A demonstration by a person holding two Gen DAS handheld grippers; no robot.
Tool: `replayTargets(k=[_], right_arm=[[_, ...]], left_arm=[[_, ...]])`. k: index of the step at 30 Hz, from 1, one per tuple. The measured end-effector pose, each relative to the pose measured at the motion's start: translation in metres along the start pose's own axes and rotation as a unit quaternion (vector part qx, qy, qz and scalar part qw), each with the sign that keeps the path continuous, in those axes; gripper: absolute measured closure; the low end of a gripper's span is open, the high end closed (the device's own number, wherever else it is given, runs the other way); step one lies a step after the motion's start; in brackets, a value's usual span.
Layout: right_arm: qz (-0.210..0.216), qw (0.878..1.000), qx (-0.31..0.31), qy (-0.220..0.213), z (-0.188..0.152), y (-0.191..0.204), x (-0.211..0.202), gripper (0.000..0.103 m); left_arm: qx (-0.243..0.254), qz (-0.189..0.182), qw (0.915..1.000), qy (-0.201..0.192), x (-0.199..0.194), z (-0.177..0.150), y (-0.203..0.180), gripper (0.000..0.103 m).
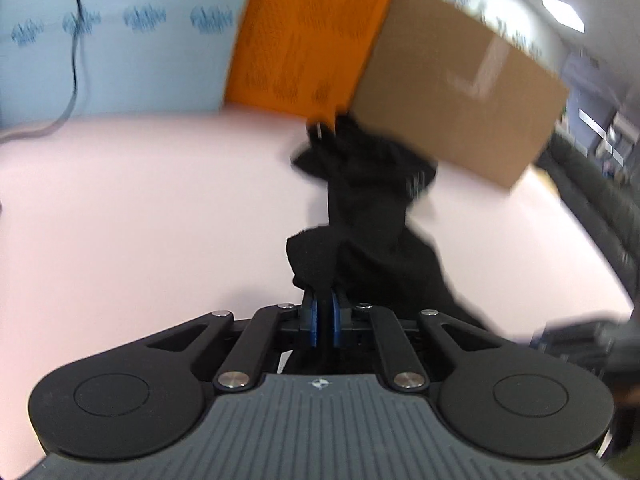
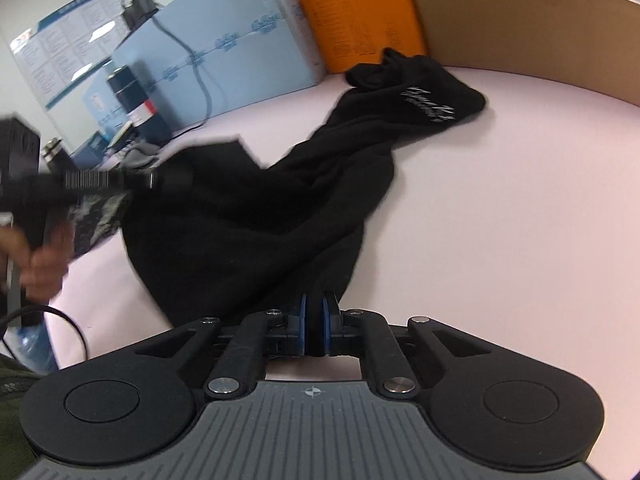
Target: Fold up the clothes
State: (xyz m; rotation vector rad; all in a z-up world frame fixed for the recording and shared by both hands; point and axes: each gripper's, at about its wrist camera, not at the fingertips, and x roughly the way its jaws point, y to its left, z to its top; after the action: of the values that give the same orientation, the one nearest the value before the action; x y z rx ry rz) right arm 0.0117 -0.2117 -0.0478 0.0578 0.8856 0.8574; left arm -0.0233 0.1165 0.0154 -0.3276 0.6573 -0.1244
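Note:
A black garment (image 2: 248, 216) with a small white script logo lies bunched on the pale pink table (image 2: 500, 220). My right gripper (image 2: 314, 304) is shut on its near edge. In the left wrist view the same black garment (image 1: 368, 216) stretches away toward the boxes, and my left gripper (image 1: 324, 300) is shut on another edge of it. The left gripper with the person's hand also shows blurred at the left of the right wrist view (image 2: 80, 184), lifted above the table with cloth hanging from it.
An orange box (image 1: 308, 36) and a brown cardboard box (image 1: 460, 80) stand at the table's far edge, next to a light blue box (image 1: 120, 40) with a black cable. Office clutter and a poster (image 2: 68, 40) lie beyond the table's left side.

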Motion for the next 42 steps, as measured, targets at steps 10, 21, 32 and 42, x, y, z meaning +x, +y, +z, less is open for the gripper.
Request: replayTargets(k=[10, 21, 32, 42], right_arm=[[0.218, 0.973, -0.071, -0.031, 0.059, 0.086, 0.013, 0.048], [0.059, 0.995, 0.084, -0.009, -0.016, -0.024, -0.053, 0.028], [0.014, 0.987, 0.14, -0.074, -0.009, -0.057, -0.065, 0.023], [0.002, 0.991, 0.083, -0.105, 0.059, -0.051, -0.034, 0.02]], left_arm=[[0.128, -0.151, 0.9734, -0.116, -0.067, 0.106, -0.087, 0.095], [0.362, -0.176, 0.9134, 0.061, -0.059, -0.006, -0.113, 0.04], [0.181, 0.069, 0.9809, 0.019, 0.033, 0.032, -0.022, 0.015], [0.188, -0.071, 0.9766, 0.078, 0.068, 0.016, -0.04, 0.099]])
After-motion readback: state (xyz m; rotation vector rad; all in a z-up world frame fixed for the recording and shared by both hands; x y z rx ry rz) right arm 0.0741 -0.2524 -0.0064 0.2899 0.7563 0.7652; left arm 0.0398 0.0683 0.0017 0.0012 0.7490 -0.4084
